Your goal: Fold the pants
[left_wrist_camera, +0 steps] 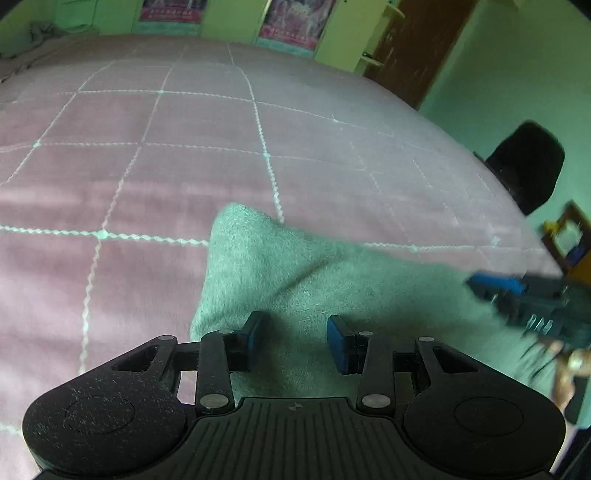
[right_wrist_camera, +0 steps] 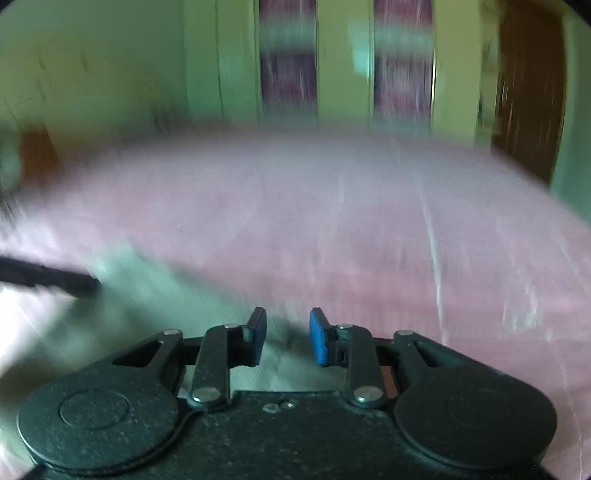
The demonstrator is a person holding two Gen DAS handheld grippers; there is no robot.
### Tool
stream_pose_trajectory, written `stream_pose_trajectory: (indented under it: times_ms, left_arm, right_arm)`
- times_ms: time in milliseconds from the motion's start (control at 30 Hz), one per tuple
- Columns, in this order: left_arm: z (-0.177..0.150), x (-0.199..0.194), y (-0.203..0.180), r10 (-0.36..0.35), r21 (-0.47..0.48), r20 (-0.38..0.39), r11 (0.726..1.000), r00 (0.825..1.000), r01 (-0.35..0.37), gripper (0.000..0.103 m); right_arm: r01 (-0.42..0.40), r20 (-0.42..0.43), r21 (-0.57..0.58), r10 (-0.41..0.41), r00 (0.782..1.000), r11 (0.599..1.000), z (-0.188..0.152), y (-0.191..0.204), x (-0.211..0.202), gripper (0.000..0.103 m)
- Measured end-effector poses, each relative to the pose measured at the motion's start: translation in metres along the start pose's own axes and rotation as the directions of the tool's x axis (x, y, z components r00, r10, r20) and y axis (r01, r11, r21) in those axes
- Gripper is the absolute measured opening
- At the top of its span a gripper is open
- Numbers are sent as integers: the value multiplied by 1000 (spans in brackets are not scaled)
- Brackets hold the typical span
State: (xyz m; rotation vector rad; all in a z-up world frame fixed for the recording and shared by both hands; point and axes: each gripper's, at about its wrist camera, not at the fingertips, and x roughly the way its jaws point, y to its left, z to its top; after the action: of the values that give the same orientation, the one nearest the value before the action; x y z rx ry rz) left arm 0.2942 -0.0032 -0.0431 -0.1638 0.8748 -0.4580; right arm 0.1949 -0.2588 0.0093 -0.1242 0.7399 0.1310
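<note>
The pants (left_wrist_camera: 295, 273) are pale grey-green fleece, lying bunched on the pink quilted bed (left_wrist_camera: 147, 166). My left gripper (left_wrist_camera: 295, 339) is open and empty, hovering just above the cloth with its blue pads apart. My right gripper shows at the right edge of the left wrist view (left_wrist_camera: 517, 291), blurred, above the cloth's right end. In the right wrist view the right gripper (right_wrist_camera: 288, 336) is open and empty over the pants (right_wrist_camera: 155, 291), and the picture is smeared by motion. The left gripper shows there as a dark bar (right_wrist_camera: 48, 278) at the left.
The bed's right edge curves down past a black chair (left_wrist_camera: 528, 166) and a wooden door (left_wrist_camera: 417, 48). Posters (left_wrist_camera: 291, 18) hang on the green wall behind the bed. A crumpled grey cloth (left_wrist_camera: 40, 33) lies at the far left corner.
</note>
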Motion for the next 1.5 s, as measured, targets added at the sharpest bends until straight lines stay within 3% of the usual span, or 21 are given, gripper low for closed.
stream_pose_trajectory:
  times_ms: [67, 133, 267, 333, 467, 533, 567, 600, 667, 767, 867, 967, 1033, 1233, 1367, 1433, 1500]
  left_arm:
    - [2, -8, -6, 15, 5, 8, 1000, 1000, -15, 39]
    - [0, -23, -14, 0, 29, 69, 1000, 998, -2, 39]
    - [-19, -14, -24, 60, 121, 44, 991, 997, -65, 39]
    - [-18, -18, -31, 81, 134, 49, 987, 995, -87, 39]
    - [-23, -58, -31, 64, 139, 138, 987, 988, -83, 39]
    - [-31, -79, -22, 65, 129, 160, 988, 985, -86, 51]
    - [-36, -86, -16, 71, 110, 176, 990, 982, -91, 65]
    - [-41, -91, -9, 68, 90, 188, 992, 980, -86, 71]
    - [-46, -99, 5, 44, 49, 181, 997, 983, -54, 71]
    - [-53, -96, 29, -51, -54, 135, 997, 990, 58, 71]
    - [-55, -82, 52, -191, -176, 72, 964, 979, 201, 71]
    - [-59, -62, 65, -256, -251, 21, 934, 966, 253, 71]
    - [-66, -49, 74, -320, -305, -4, 902, 947, 304, 71]
    - [-74, -28, 96, -432, -411, 16, 819, 902, 400, 71]
    - [-70, -7, 104, -511, -448, 31, 761, 859, 469, 70]
    - [-66, 4, 105, -535, -442, 31, 750, 844, 492, 65]
    - [-62, 18, 104, -539, -441, 15, 752, 842, 489, 42]
  right_arm:
    - [-6, 9, 20, 5, 1000, 1000, -6, -5, 9, 26]
    - [-4, 2, 25, 4, 1000, 1000, -2, -4, 1, 26]
    - [-28, 126, -14, 30, 992, 1000, -13, 2, -36, 37]
    - [-4, 13, -49, 5, 1000, 999, -27, 6, -16, 39]
    - [1, 62, -4, 0, 998, 1000, -33, 3, -35, 41]
    - [-24, 124, 1, 23, 992, 1000, -38, -2, -57, 44]
    - [-33, 140, 10, 31, 990, 999, -42, -6, -67, 45]
    - [-42, 157, 29, 37, 987, 999, -46, -12, -77, 48]
    - [-76, 165, 106, 58, 985, 991, -56, -30, -85, 57]
    - [-156, 156, 255, 119, 981, 954, -68, -57, -92, 62]
    - [-220, 133, 395, 182, 974, 892, -85, -82, -93, 64]
    - [-292, 127, 500, 264, 956, 815, -96, -102, -88, 68]
    - [-331, 126, 552, 316, 941, 765, -101, -110, -81, 71]
    - [-441, 145, 658, 471, 870, 611, -115, -125, -55, 72]
    - [-479, 132, 647, 532, 836, 593, -110, -125, -41, 73]
    - [-494, 107, 628, 562, 820, 602, -103, -120, -32, 73]
    - [-497, 85, 609, 573, 815, 618, -96, -116, -25, 72]
